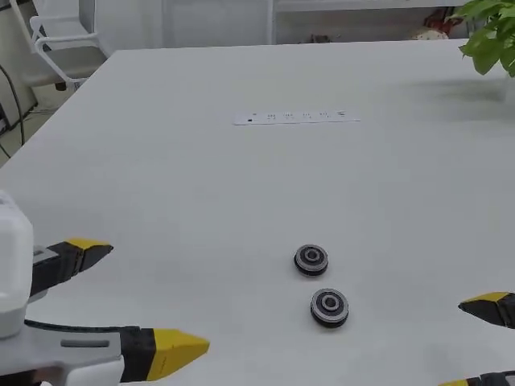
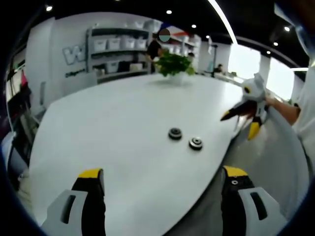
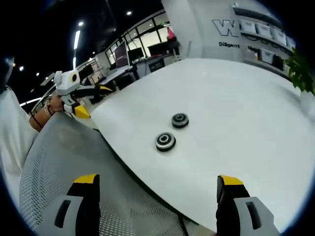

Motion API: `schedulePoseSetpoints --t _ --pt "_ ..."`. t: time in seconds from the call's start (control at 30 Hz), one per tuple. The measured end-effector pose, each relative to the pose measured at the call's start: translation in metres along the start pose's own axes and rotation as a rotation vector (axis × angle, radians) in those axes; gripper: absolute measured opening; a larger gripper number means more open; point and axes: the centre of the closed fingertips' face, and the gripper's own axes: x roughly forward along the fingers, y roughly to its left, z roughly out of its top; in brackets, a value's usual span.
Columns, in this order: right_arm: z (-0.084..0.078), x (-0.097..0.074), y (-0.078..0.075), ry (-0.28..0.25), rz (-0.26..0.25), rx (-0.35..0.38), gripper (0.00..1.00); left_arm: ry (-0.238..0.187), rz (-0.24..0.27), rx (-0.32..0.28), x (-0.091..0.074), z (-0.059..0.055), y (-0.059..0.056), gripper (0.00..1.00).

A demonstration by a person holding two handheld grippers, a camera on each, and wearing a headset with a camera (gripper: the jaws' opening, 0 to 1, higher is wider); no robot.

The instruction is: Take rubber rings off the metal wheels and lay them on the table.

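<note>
Lying side by side near the front edge of the white table [image 1: 201,177], the two wheels stay well clear of both grippers. The far wheel [image 1: 311,260] and the near wheel [image 1: 329,308] rest flat and close together without touching, and each carries a dark rubber band around its rim, so the rings [image 1: 329,322] are on the metal and none lies loose on the table. The left gripper [image 1: 137,297] hovers at the lower left of the head view, its yellow-tipped jaws spread wide and holding nothing; its own view shows both jaws far apart with the wheels between and beyond them. The right gripper [image 1: 475,342] sits at the lower right corner, jaws likewise parted and empty, and in its own view the wheels lie ahead on the table, past the edge. Each gripper appears in the other's view, held up off the table beside a grey mesh chair [image 3: 64,157]. Farther back on the table lies a flat white strip [image 1: 296,118] with small markings, and a green plant [image 1: 491,32] stands at the far right corner.
</note>
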Motion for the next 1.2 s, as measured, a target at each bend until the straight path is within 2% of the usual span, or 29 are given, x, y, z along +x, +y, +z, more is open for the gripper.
schedulePoseSetpoints --t 0.13,0.27,0.47,0.63,0.8,0.9,1.07,1.2 --pt "0.0 0.0 0.0 0.001 -0.001 -0.001 0.99 -0.005 0.0 -0.007 0.0 0.0 0.001 1.0" --pt "0.007 -0.002 0.0 -0.044 -0.003 0.015 0.99 -0.001 -0.003 -0.004 0.0 -0.001 0.001 1.0" --pt "0.009 -0.003 -0.002 -0.053 -0.01 0.015 0.99 0.005 -0.008 0.003 0.001 -0.002 0.0 1.0" --pt "0.018 -0.008 -0.005 -0.101 -0.02 0.019 0.99 0.003 -0.011 -0.002 0.001 -0.002 0.0 1.0" --pt "0.023 -0.012 -0.008 -0.095 -0.045 -0.011 0.99 -0.012 -0.004 -0.033 -0.001 -0.001 0.005 1.0" --pt "0.036 -0.015 -0.008 -0.12 -0.04 -0.028 0.99 -0.022 -0.004 -0.047 -0.001 0.001 0.005 1.0" --pt "0.064 -0.019 -0.011 -0.165 -0.04 -0.066 0.99 -0.002 0.005 -0.018 -0.001 -0.002 0.004 1.0" --pt "0.081 -0.017 -0.015 -0.169 -0.053 -0.113 0.99 -0.004 0.005 -0.017 -0.001 -0.002 0.005 1.0"
